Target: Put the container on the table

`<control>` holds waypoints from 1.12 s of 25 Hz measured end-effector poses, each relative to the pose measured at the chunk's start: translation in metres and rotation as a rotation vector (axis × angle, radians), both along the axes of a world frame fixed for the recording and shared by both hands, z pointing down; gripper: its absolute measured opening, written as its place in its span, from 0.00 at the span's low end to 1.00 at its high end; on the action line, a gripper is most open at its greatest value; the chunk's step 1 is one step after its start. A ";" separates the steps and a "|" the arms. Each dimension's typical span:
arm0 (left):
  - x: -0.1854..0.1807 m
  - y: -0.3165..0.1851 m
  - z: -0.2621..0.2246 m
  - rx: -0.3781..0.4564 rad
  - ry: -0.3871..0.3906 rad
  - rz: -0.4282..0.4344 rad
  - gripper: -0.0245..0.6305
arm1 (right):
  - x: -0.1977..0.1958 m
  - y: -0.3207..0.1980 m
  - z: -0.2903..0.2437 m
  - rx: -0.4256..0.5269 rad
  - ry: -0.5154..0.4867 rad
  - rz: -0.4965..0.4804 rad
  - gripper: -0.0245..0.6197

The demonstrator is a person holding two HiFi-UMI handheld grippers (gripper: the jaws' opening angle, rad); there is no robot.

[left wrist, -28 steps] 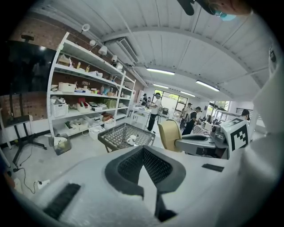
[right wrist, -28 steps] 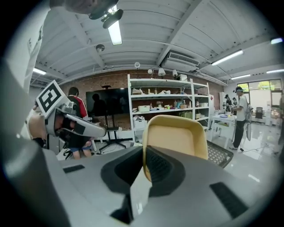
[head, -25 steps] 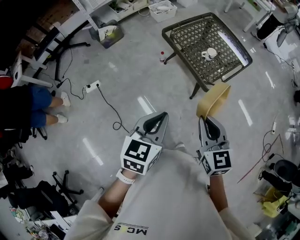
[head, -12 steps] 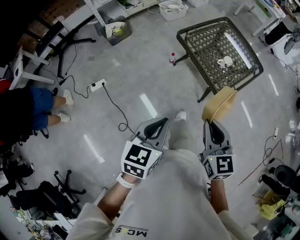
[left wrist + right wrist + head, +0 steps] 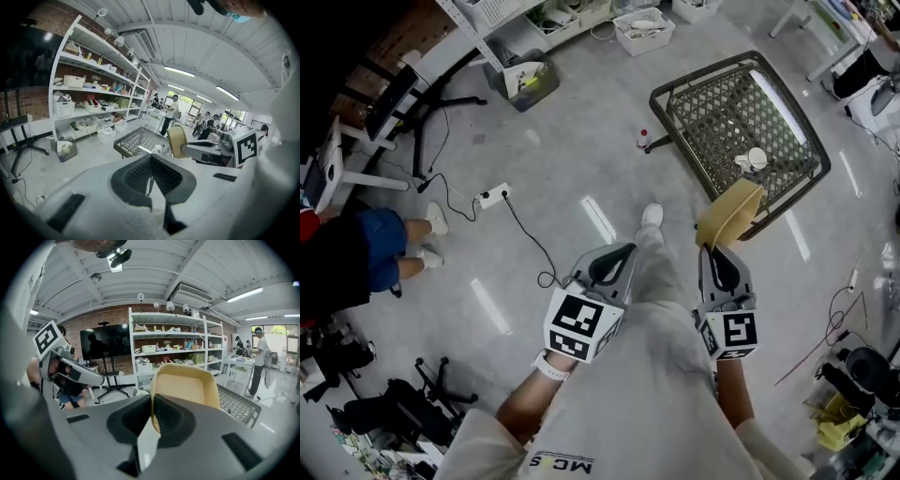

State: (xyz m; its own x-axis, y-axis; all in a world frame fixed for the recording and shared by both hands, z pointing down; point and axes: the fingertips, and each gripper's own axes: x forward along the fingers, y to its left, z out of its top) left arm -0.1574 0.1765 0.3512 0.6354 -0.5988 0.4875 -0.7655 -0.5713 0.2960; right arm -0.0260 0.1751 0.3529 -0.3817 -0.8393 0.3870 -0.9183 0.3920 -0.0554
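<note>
Between the earlier frames and now, the table (image 5: 717, 122) is brought lower in the upper right of the head view. A shoe (image 5: 652, 216) is now seen stepped forward at the frame centre. The container (image 5: 729, 214) is kept right of centre, and its upper edge is now seen over the near rim of the table. From this it is judged that the table is being approached and that the carrying step is nearly finished.

The container is yellow and is held tilted in the right gripper (image 5: 717, 253). In the right gripper view its wall is seen pinched between the jaws, which are closed on it. The left gripper (image 5: 623, 251) is held at lower centre, well apart from the container. Its jaws are seen pressed together in the left gripper view, with nothing between them.

A white cup (image 5: 754, 159) is stood on the lattice top, near the corner closest to the container. A small bottle (image 5: 643, 139) is stood on the floor, just beside the left table leg. For the placing, a free part of the lattice away from the cup is probably needed, and the container should be levelled first.
</note>
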 end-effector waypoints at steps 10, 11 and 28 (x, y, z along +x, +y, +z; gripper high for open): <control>0.048 -0.153 -0.020 -0.006 -0.010 0.009 0.07 | 0.038 -0.166 -0.017 0.025 -0.015 -0.028 0.09; 0.054 -0.164 -0.020 -0.008 -0.015 0.011 0.07 | 0.044 -0.179 -0.016 0.025 -0.016 -0.024 0.09; 0.108 -0.278 -0.011 -0.012 -0.067 0.056 0.07 | 0.096 -0.288 -0.001 0.007 -0.031 0.008 0.09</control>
